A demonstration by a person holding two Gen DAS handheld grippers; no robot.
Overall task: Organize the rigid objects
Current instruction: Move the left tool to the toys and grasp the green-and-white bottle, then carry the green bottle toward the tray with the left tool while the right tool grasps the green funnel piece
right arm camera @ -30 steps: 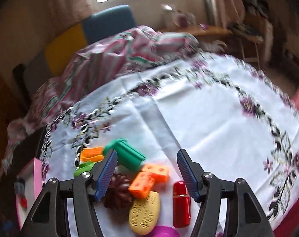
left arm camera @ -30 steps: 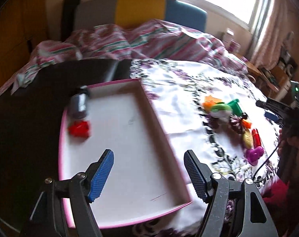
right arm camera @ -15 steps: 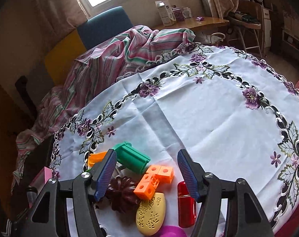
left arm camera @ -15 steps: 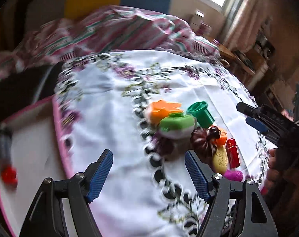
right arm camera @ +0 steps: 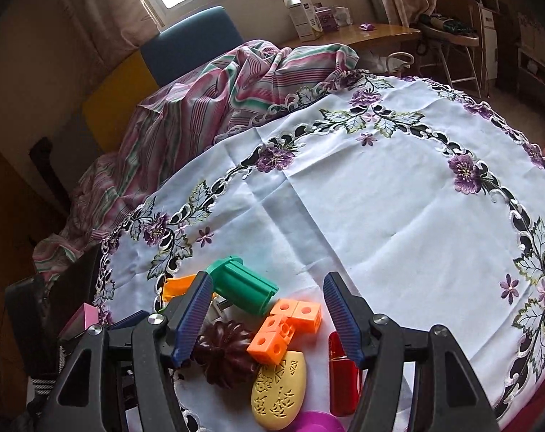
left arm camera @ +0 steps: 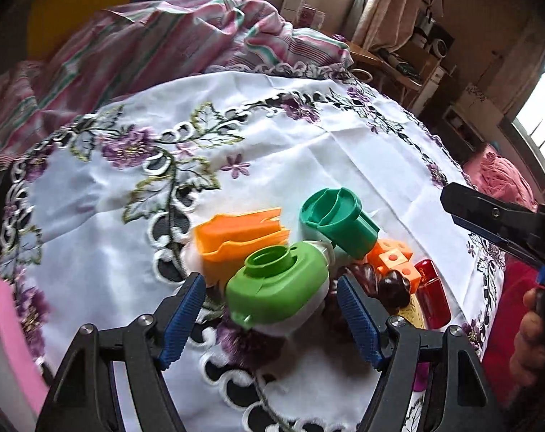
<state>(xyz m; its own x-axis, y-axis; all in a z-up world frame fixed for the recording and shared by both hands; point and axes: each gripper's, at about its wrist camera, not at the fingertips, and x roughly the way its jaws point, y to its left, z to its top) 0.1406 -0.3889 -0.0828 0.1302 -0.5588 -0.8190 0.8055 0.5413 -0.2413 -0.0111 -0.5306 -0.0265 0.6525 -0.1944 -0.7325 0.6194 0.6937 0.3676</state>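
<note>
A pile of small plastic things lies on the embroidered white tablecloth [right arm camera: 380,198]. In the left wrist view a lime-green and white piece [left arm camera: 276,288] sits between the fingers of my left gripper [left arm camera: 272,318], which is open, its pads clear of the piece. Around it lie an orange holder [left arm camera: 240,237], a dark green ribbed cylinder [left arm camera: 337,221], orange cubes [left arm camera: 391,255], a brown rosette [left arm camera: 391,288] and a red capsule [left arm camera: 432,295]. My right gripper [right arm camera: 269,318] hovers open over the orange cubes [right arm camera: 287,327], brown rosette [right arm camera: 225,352], yellow oval [right arm camera: 279,392] and red capsule [right arm camera: 341,378].
The pink-rimmed tray [left arm camera: 2,324] shows at the far left edge. A striped cloth [right arm camera: 218,100] is heaped at the back of the table. My right gripper [left arm camera: 495,219] and the hand holding it [left arm camera: 528,342] stand close on the right of the pile.
My left gripper has swung from over the tray rightward and down to the pile, so the lime-green piece now lies between its fingers. The right gripper has stayed put.
</note>
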